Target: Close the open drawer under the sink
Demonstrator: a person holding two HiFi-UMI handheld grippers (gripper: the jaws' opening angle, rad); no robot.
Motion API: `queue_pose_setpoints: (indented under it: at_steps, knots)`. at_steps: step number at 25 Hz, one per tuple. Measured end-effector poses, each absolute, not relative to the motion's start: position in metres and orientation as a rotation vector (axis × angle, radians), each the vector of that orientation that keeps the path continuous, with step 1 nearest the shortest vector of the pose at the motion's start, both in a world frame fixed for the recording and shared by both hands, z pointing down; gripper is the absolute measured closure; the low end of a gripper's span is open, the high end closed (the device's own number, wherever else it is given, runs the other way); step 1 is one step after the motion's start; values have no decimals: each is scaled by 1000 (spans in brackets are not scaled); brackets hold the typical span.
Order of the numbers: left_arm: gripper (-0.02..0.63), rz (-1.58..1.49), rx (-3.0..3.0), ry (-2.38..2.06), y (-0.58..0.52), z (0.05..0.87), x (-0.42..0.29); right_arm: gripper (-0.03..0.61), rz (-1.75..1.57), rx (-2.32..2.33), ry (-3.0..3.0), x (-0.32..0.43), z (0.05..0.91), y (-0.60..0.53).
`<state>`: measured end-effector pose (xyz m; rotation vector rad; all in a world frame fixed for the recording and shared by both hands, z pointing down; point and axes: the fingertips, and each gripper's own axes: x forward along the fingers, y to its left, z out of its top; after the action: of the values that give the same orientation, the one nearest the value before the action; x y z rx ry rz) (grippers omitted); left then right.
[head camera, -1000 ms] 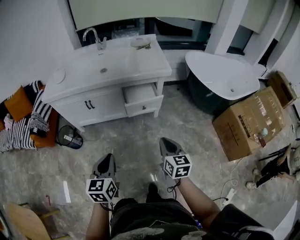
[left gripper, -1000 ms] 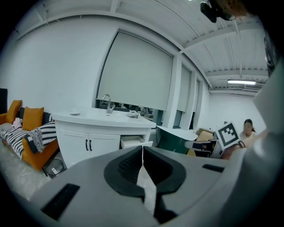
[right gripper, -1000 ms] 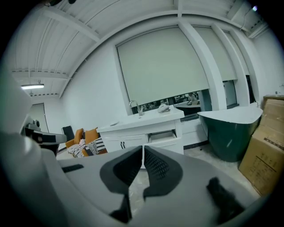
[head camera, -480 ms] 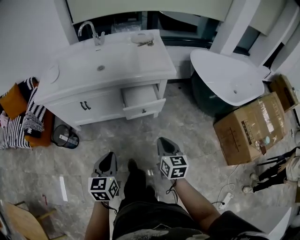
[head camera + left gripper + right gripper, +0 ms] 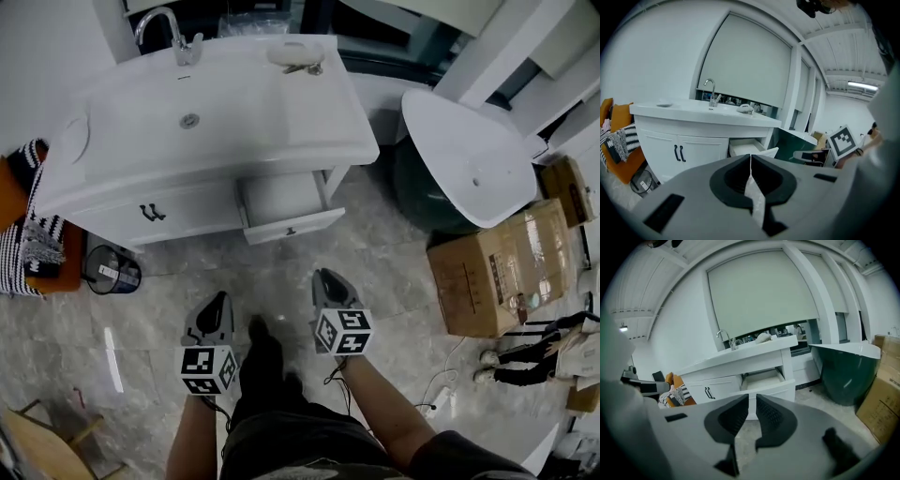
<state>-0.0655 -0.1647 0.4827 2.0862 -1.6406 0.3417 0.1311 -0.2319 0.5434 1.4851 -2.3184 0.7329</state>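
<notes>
**Ahead, drawer open under the sink**

The white sink cabinet (image 5: 187, 211) is biggest. Its drawer (image 5: 281, 202) juts out at the cabinet's right end. The left gripper (image 5: 217, 302) and right gripper (image 5: 323, 277) hang well short of the cabinet, jaws closed on nothing.

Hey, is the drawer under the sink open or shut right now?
Open. The drawer juts out from the cabinet front, and the head view looks down into its white inside.
</notes>
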Motion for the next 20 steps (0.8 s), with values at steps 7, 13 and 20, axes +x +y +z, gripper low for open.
queue_pose_setpoints:
  at_steps: [7,13,20]
  knots:
    - [597,341,2035,-1605,-224,538,-91,428,785,1425,-2237,99,617,-288]
    - [597,351,1992,-1569,-259,592,-107,428,779,1419,-2145,88,685,-329]
    - [597,354,1956,-1529,-278,635,-120,428,745,1410,-2131,73,732,-369]
